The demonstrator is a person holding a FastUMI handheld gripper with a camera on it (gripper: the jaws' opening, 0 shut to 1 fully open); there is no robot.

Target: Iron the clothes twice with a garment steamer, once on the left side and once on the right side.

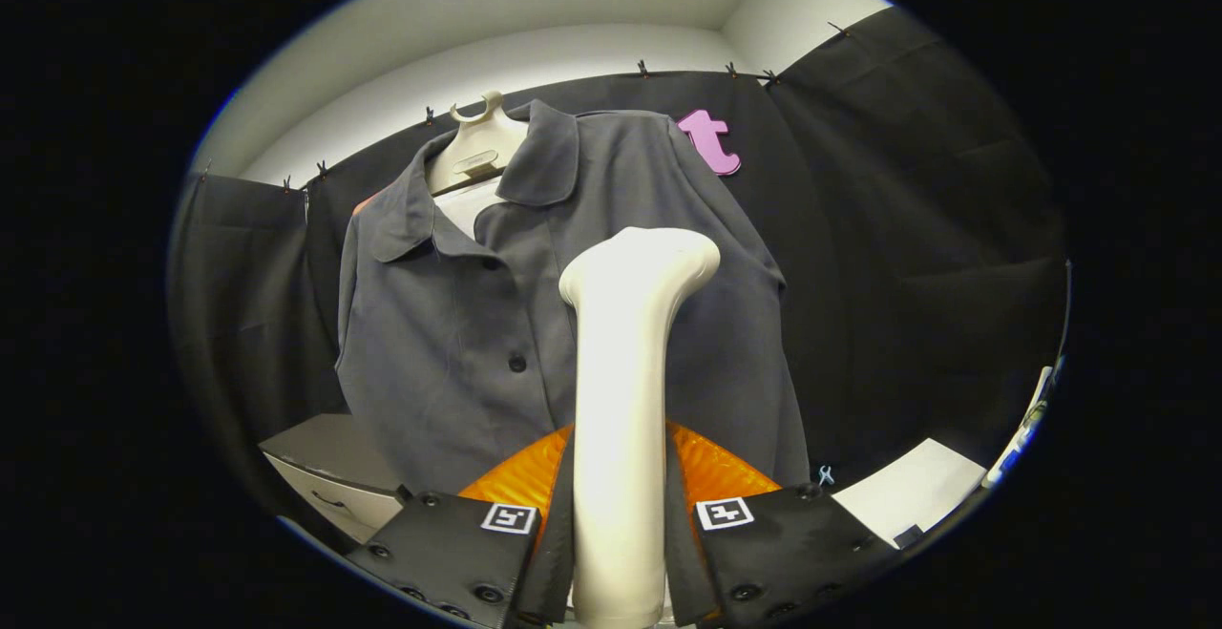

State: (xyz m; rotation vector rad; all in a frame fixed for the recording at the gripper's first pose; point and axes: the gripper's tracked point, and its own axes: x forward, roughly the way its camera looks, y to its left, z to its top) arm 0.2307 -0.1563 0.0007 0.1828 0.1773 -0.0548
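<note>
A grey collared shirt [458, 324] with dark buttons hangs on a cream hanger [477, 147] against the black booth wall. My gripper [619, 514] is shut on the handle of a cream garment steamer [625, 371], which stands upright between the two fingers. The steamer's head [659, 257] points toward the shirt's right half, to the right of the button line, close to the fabric or touching it. The lower hem of the shirt is hidden behind the steamer and the fingers.
A grey-white box or cabinet [325, 462] sits below the shirt on the left. A white flat surface [916, 491] lies low on the right. A small blue clip [826, 474] hangs at the wall by the shirt's right edge.
</note>
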